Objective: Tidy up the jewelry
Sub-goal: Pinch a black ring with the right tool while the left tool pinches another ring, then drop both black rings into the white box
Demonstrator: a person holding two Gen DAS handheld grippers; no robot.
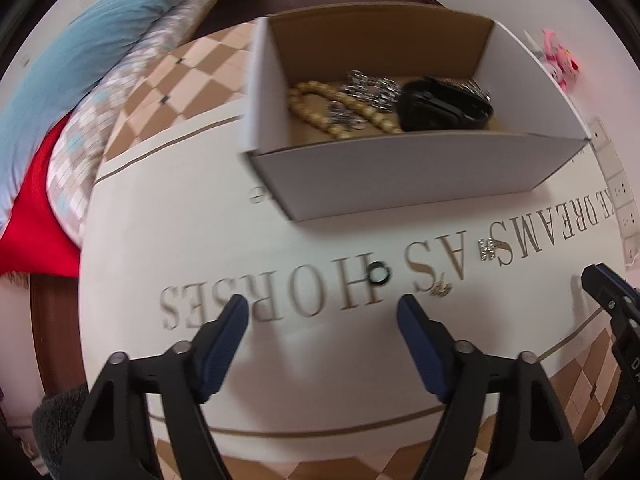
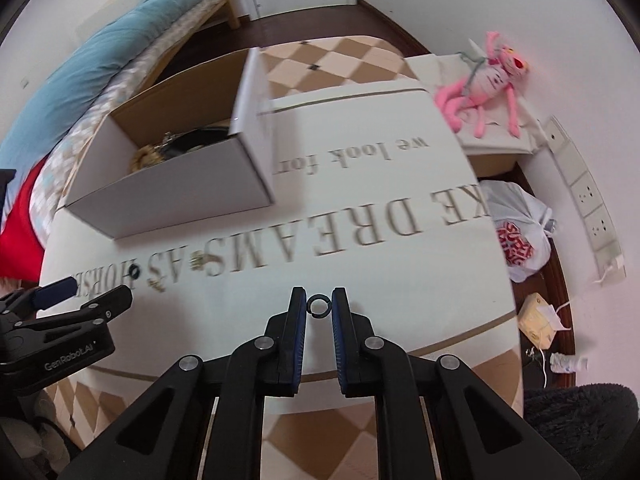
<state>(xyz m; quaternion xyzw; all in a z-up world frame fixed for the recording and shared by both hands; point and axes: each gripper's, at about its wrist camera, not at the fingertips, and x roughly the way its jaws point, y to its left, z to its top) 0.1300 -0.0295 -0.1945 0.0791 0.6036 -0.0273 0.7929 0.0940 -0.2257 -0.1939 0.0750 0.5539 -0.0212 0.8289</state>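
Box: an open white cardboard box with a brown inside (image 1: 400, 176) stands on the white table printed with large gold lettering (image 1: 168, 240); its near wall hides part of the floor of the box in both views
Box contents: a string of round tan wooden beads (image 1: 320, 100), a silvery chain-link bracelet (image 1: 370, 86) lying partly over the beads, and a glossy black bangle-like piece (image 1: 444, 106) to their right; from the right wrist view only the tops of the beads and the black piece show above the box wall
Left gripper: the left gripper (image 1: 323, 312) hangs over the table with its blue-padded fingers spread wide apart and nothing between them
Right gripper: the right gripper (image 2: 319, 302) has its fingers drawn close on a small dark metal ring (image 2: 319, 305); the ring sits between the pads near the tips, above the table
Loose on the table: a small black ring (image 1: 378, 274) on the lettering just ahead of the left fingers; a small rhinestone H-shaped earring (image 1: 487, 249) to its right; a tiny gold piece (image 1: 440, 289) between them, too blurred to identify
Beyond the table: a pink plush toy (image 2: 488, 80) on a white cabinet; a white plastic bag with red print (image 2: 516, 232) on the floor; a bed with a blue quilt (image 2: 120, 52), cut off at the left edge
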